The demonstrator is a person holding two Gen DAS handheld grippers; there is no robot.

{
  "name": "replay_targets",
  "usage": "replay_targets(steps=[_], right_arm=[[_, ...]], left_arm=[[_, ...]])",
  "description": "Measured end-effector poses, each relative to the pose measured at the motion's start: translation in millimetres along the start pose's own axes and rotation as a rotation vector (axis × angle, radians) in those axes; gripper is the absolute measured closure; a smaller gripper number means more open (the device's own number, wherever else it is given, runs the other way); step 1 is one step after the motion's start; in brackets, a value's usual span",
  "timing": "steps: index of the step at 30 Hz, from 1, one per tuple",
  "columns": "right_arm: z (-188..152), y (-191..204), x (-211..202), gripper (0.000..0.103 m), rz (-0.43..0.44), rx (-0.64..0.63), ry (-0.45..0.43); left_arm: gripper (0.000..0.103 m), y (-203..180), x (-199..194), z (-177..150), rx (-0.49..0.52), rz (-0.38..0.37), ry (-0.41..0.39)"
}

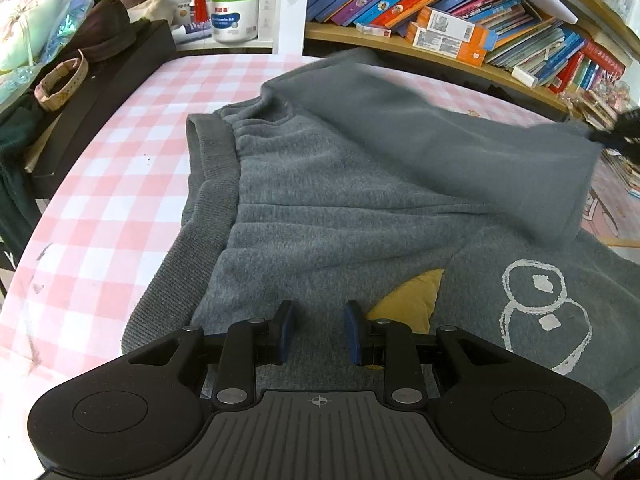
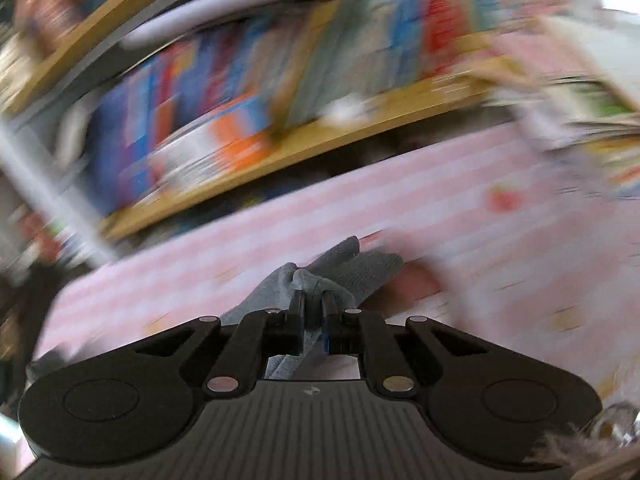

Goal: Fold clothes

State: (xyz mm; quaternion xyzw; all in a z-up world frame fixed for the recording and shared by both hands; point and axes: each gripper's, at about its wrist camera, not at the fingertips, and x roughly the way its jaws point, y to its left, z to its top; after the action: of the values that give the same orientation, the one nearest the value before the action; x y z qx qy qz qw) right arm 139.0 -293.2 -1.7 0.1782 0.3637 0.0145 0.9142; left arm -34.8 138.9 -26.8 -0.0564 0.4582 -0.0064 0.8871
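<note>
A grey sweatshirt [image 1: 320, 200] with a ribbed hem, a yellow patch and a white drawing lies on the pink checked tablecloth [image 1: 120, 200]. My left gripper [image 1: 320, 324] sits low over its near part. The jaws stand a little apart over flat cloth, and nothing is pinched between them. One sleeve [image 1: 460, 152] is stretched across the body toward the right edge, where my right gripper [image 1: 616, 132] shows as a dark shape at its end. In the blurred right wrist view, my right gripper [image 2: 313, 308] is shut on the grey ribbed cuff [image 2: 352, 264], held above the cloth.
A wooden bookshelf [image 1: 460, 20] packed with books runs along the far side of the table. A black case [image 1: 112, 92] with bags and a strap on it stands at the left. A white-and-green tub [image 1: 234, 16] and pen holders sit at the back.
</note>
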Motion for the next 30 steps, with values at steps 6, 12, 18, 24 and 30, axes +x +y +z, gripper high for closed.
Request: replay_targets(steps=[6, 12, 18, 24, 30], right_arm=[[-4.6, -69.7, 20.1, 0.094, -0.166, 0.152, -0.026], [-11.3, -89.0, 37.2, 0.079, -0.146, 0.169, 0.031], [-10.5, -89.0, 20.3, 0.064, -0.188, 0.156, 0.039], [-26.1, -68.9, -34.1, 0.06, -0.125, -0.04, 0.033], [-73.9, -41.4, -84.0, 0.059, -0.141, -0.289, 0.053]], left_arm=[[0.075, -3.6, 2.4, -0.3, 0.001, 0.019, 0.01], [0.075, -5.3, 3.3, 1.3, 0.003, 0.031, 0.022], [0.075, -5.6, -2.3, 5.0, 0.004, 0.026, 0.008], [0.075, 0.0, -21.7, 24.8, -0.009, -0.029, -0.105], [0.077, 5.4, -4.9, 57.9, -0.003, -0.039, -0.135]])
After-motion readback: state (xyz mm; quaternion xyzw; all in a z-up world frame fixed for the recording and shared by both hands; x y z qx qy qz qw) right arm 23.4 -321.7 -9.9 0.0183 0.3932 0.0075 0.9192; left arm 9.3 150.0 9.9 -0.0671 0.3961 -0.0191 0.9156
